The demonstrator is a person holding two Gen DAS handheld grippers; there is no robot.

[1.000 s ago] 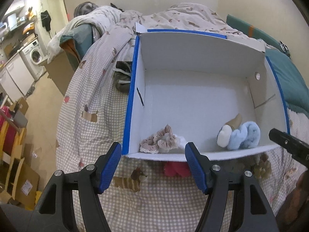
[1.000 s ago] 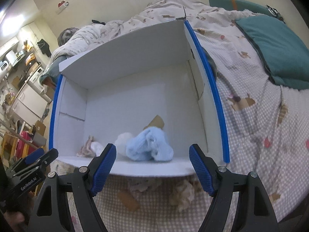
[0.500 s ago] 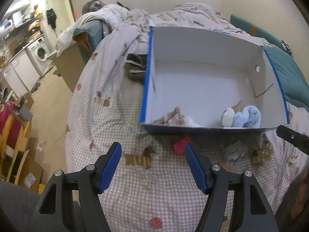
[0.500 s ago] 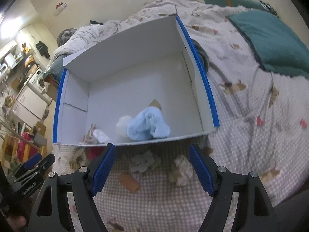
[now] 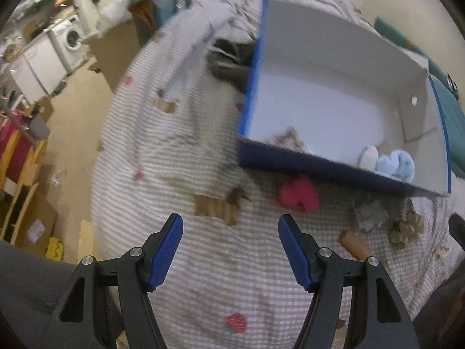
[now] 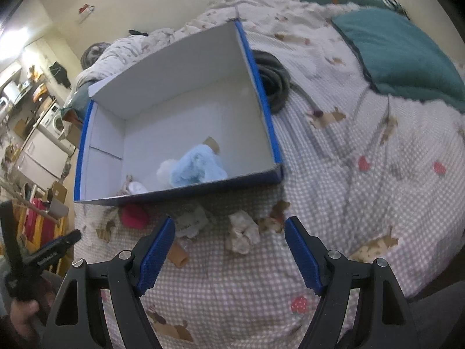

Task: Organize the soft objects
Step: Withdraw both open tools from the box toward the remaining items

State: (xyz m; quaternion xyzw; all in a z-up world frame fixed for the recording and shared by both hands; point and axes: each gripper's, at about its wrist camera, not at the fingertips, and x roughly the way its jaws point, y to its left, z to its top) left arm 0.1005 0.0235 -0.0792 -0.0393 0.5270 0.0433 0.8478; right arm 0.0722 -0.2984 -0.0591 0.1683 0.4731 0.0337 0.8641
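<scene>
Soft objects lie in two groups on the bed: some already inside the open box [image 6: 255, 67], the rest loose on the checked bedspread [image 6: 363, 218] just in front of it. Inside the box, a light blue fluffy item [image 6: 199, 167] rests against the near wall with a white puff [image 6: 165, 171] touching its left side and a tan piece [image 6: 212, 145] behind it; a frilly beige scrunchie [image 5: 287, 136] sits in the near left corner of the box, apart from the blue one. The box is white inside with blue outer walls and stands upright on the bedspread.

Outside, close to the near wall, a red fuzzy item [image 5: 298, 195] lies on the bedspread. To its right are a crumpled grey-white piece [image 6: 191, 224], a pale crumpled scrunchie [image 6: 242, 232] and, nearer the camera, a small tan tube-shaped item [image 6: 178, 257]. None of these touch the box as far as can be told.

Both grippers are above the bedspread, short of the loose items. The left gripper [image 5: 230, 240] has its blue pads spread wide with nothing between them. The right gripper [image 6: 230, 242] is likewise spread apart and empty, its pads framing the crumpled pieces from the near side.

A dark coiled object [image 6: 274, 87] lies beside the box's right wall, and a teal pillow [image 6: 407, 55] sits farther right.
</scene>
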